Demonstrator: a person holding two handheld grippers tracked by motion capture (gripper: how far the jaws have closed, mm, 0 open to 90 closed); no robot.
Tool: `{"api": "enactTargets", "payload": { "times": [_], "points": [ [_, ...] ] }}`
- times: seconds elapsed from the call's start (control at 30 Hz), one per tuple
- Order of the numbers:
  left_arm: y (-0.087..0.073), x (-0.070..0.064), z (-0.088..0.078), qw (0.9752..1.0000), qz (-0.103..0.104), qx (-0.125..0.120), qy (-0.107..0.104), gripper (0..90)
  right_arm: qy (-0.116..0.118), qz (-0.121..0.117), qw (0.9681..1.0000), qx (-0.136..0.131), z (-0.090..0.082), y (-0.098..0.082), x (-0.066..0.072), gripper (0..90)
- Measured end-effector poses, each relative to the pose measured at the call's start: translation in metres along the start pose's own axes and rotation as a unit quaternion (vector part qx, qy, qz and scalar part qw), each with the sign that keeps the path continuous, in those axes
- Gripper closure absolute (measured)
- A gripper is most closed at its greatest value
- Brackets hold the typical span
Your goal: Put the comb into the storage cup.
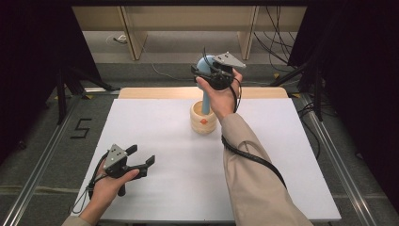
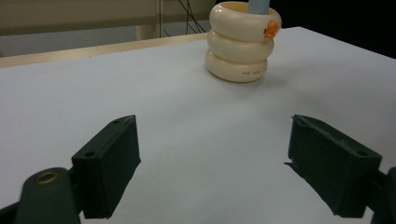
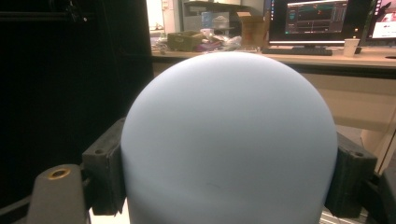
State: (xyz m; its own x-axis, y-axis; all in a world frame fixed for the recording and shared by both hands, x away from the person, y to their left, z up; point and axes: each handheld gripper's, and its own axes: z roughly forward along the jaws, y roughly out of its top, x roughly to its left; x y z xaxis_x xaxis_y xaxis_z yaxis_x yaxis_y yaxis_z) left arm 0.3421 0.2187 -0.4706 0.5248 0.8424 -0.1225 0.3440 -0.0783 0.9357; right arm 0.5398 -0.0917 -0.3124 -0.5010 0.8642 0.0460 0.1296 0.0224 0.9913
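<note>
Left gripper [image 1: 141,157] jaws released; right gripper [image 1: 203,70] jaws grasp one blue ball-headed stick [image 3: 229,140] in one holder [image 1: 203,120]

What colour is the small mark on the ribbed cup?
Orange, on the cream ribbed cup; clearest in the left gripper view.

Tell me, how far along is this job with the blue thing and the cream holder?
Done so far: the right claw has closed on the rounded head of the blue tool. In hand: its stem stands in the cream ringed holder, so it is either going in or coming out; one picture cannot say which. Left: finishing that move. The left claw is open over the bare white table, holding nothing.
</note>
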Motion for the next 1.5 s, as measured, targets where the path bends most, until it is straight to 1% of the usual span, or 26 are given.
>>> {"api": "enactTargets", "payload": {
  "times": [0.5, 1.07, 1.5],
  "points": [
    [0.0, 0.0, 0.0, 1.0, 0.0, 0.001, 0.0, 16.2, 0.001, -0.002, 1.0, 0.001, 0.004, -0.007, 0.0, 20.4],
    [-0.001, 0.0, 0.0, 1.0, 0.0, 0.003, 0.0, 16.2, -0.004, -0.005, 1.0, 0.002, 0.007, -0.014, -0.001, 20.4],
    [-0.002, 0.0, 0.001, 1.0, 0.001, 0.005, -0.001, 16.2, -0.006, -0.004, 0.9999, 0.01, 0.011, -0.023, -0.003, 20.4]
  ]
}}
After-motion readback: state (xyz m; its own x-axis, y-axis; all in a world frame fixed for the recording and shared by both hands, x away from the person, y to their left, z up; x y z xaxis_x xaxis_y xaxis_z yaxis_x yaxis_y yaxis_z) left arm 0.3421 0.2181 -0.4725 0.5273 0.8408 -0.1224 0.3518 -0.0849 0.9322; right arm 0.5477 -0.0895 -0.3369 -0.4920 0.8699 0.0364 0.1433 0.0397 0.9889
